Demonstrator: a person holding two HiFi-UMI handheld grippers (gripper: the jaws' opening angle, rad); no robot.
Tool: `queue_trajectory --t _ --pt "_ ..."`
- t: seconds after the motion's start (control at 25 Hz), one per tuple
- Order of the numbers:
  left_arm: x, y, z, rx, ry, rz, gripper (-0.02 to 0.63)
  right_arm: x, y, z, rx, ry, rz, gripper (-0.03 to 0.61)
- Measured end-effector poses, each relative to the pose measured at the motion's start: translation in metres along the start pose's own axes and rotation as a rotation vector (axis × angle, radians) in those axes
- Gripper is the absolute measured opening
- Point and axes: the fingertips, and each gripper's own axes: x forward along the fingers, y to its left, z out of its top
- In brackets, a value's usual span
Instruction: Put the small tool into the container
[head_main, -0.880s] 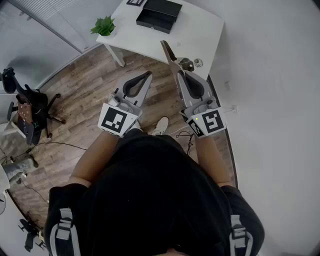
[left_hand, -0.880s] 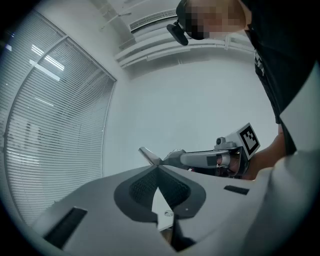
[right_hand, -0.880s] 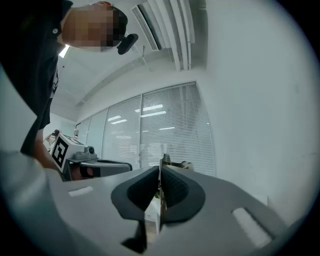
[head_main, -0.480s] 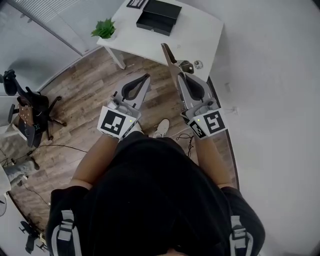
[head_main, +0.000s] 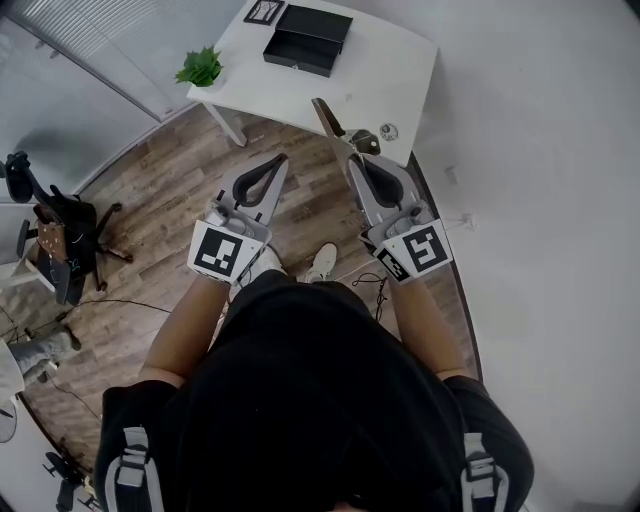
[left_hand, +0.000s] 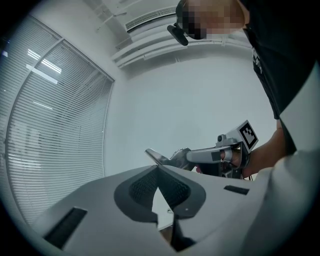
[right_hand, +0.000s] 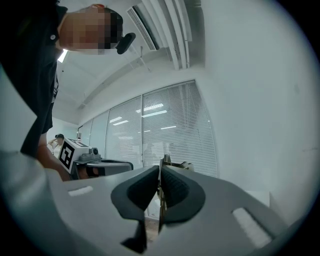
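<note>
My right gripper (head_main: 352, 158) is shut on a small metal tool (head_main: 328, 120), whose flat blade sticks out past the tips toward the white table (head_main: 390, 70). The tool (right_hand: 164, 161) shows between the closed pads in the right gripper view. An open black box (head_main: 308, 38), the container, sits at the table's far side, well beyond the tool. My left gripper (head_main: 282, 158) is shut with nothing in it, held level with the right one over the wooden floor. In the left gripper view its tips (left_hand: 158, 166) meet, with the right gripper (left_hand: 210, 156) and the tool (left_hand: 156, 156) just beyond.
On the table are a potted plant (head_main: 200, 68) at the left corner, a framed dark item (head_main: 264, 11) beside the box, and a small dark object (head_main: 366, 141) and a round piece (head_main: 388, 131) near the front edge. A black office chair (head_main: 55, 232) stands left; cables lie on the floor.
Both grippers have drifted a little left with the view, and the table sits slightly higher in the frame. The right gripper still holds the tool; the left stays shut.
</note>
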Motion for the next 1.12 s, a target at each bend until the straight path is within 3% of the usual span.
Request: queue_trajectory --t 0.48,1.12 --pt "0.03 -0.03 0.001 -0.002 0.01 0.004 0.008 -0.027 -0.029 0.001 -0.002 -0.006 0.008 0.021" --pt "0.099 -0.067 0.002 0.011 0.028 0.022 0.008 -0.061 -0.101 -0.005 0.022 -0.013 0.025 0.021"
